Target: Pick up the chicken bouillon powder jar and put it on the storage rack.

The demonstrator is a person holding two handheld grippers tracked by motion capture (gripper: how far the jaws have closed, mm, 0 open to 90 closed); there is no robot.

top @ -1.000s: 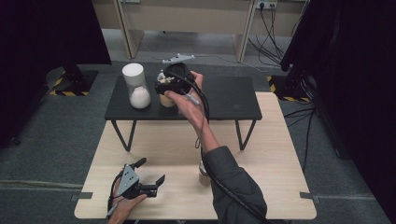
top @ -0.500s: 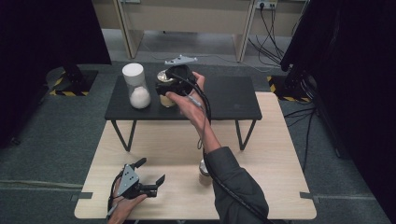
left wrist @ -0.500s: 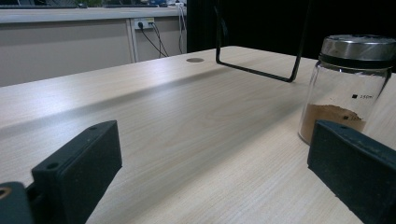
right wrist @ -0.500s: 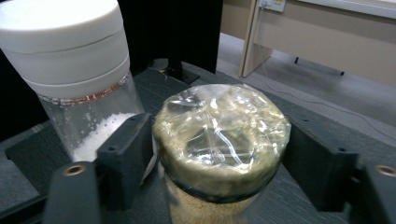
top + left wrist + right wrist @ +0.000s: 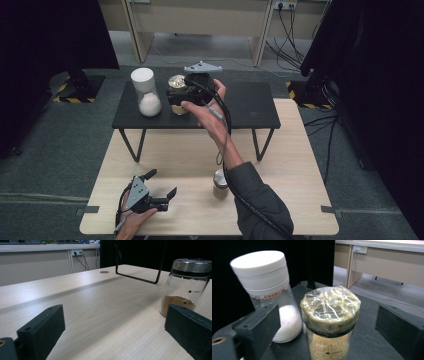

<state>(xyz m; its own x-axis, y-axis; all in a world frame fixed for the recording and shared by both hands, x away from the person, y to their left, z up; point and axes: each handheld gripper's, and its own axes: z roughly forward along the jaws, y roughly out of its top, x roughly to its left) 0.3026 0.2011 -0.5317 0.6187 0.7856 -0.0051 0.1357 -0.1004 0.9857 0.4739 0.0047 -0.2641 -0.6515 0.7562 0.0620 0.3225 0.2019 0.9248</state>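
A glass jar with a plastic-wrapped top [image 5: 329, 322], holding pale grains, stands on the black raised shelf [image 5: 250, 107], just beside a taller jar with a white lid [image 5: 268, 293] that holds white granules. The right gripper [image 5: 175, 97] is held at the wrapped jar, its jaws spread wide to either side of it and gripping nothing. On the light wooden table [image 5: 300, 165] below stands a metal-lidded glass jar of brown powder [image 5: 186, 287], near the person's right sleeve [image 5: 260, 200]. The left gripper [image 5: 162, 190] rests low at the table's near left corner, jaws released and empty, well apart from that jar.
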